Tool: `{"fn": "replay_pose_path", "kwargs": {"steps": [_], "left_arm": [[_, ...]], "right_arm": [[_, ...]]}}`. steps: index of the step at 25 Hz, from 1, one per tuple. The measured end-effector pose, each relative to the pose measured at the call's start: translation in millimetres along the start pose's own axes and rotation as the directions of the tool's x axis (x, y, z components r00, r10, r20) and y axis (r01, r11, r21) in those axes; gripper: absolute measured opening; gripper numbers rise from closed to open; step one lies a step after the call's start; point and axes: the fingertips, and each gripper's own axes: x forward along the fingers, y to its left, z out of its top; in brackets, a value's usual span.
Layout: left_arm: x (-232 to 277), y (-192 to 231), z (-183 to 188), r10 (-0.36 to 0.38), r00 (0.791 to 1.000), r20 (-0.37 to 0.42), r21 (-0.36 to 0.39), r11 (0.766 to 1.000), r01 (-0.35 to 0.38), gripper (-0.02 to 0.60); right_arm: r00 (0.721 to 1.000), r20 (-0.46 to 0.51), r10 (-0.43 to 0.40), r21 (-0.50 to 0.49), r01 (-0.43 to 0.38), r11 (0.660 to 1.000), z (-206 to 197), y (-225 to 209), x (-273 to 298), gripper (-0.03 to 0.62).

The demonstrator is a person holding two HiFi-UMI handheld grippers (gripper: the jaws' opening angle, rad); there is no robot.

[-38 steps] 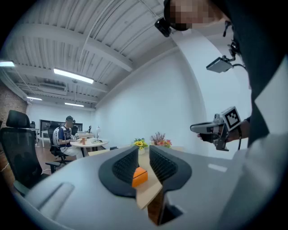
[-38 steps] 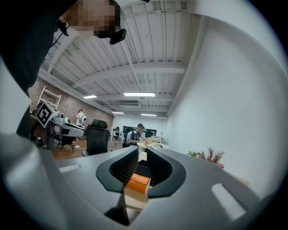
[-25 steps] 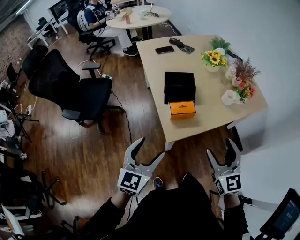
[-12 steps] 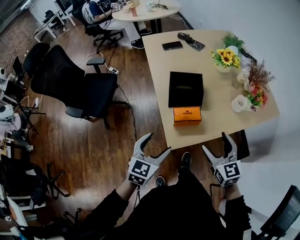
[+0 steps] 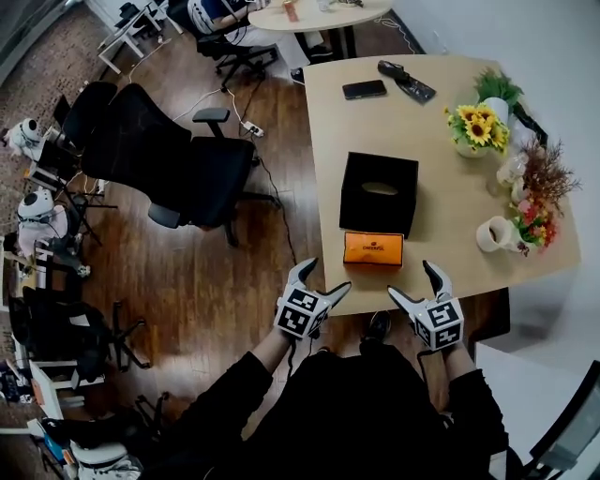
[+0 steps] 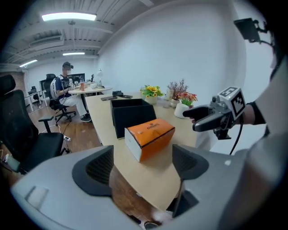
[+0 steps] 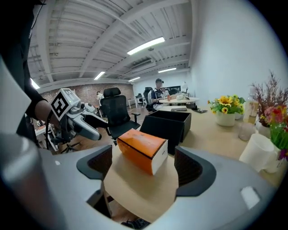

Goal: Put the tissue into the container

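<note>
Item: orange tissue box (image 5: 373, 248), lying flat at the near edge of a pale wooden table (image 5: 441, 141), touching the near wall of a black open-topped container (image 5: 379, 194).

Tools: left gripper (image 5: 326, 276) at the table's near left corner and right gripper (image 5: 411, 278) at its near edge. Both were released, their jaws having just been opening. Nothing was between either pair. The box lay ahead of both, with a clear path to it.

Surroundings: white mug (image 5: 495, 234) and mixed flowers (image 5: 539, 187) at the right edge, sunflowers in a pot (image 5: 478, 129) farther back. A dark phone (image 5: 364, 89) and a black case (image 5: 406, 81) lay at the far end.

Writing: dark lettering on the box top, too small to read.

Room: dark wooden floor (image 5: 216, 281), black office chair (image 5: 159, 155) to the left, round table (image 5: 319, 14) far back with a seated person, and a white wall on the right.
</note>
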Motion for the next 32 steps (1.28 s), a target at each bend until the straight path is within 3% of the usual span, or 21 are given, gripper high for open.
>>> {"fn": "replay_pose_path", "kwargs": {"steps": [8, 12, 16, 19, 21, 32], "left_arm": [[45.4, 6.2, -1.6, -0.039, 0.998, -0.041, -0.011, 0.999, 0.039, 0.387], [53.6, 6.4, 5.6, -0.046, 0.999, -0.027, 0.058, 0.997, 0.048, 0.215], [62.9, 10.4, 1.5, -0.074, 0.996, -0.044, 0.036, 0.996, 0.076, 0.215], [65.4, 4.7, 0.2, -0.126, 0.991, -0.038, 0.004, 0.992, 0.126, 0.177], [66.9, 3.9, 2.0, -0.141, 0.99, -0.031, 0.005, 0.99, 0.141, 0.16], [69.1, 5.1, 3.8, -0.187, 0.981, -0.057, -0.009, 0.982, 0.187, 0.127]], "right_arm": [[0.991, -0.1, 0.087, -0.018, -0.089, 0.996, -17.5, -15.8, 43.0, 0.381], [0.989, -0.096, 0.113, 0.083, -0.105, 0.991, -15.6, -17.8, 55.5, 0.334], [0.987, -0.118, 0.109, 0.158, -0.09, 0.983, -20.7, -20.6, 65.7, 0.325], [0.985, -0.134, 0.106, 0.155, -0.085, 0.984, -22.2, -17.1, 68.4, 0.224], [0.987, -0.135, 0.088, 0.153, -0.067, 0.986, -20.6, -19.1, 70.0, 0.193], [0.984, -0.171, 0.045, 0.197, -0.011, 0.98, -20.0, -18.7, 69.3, 0.163]]}}
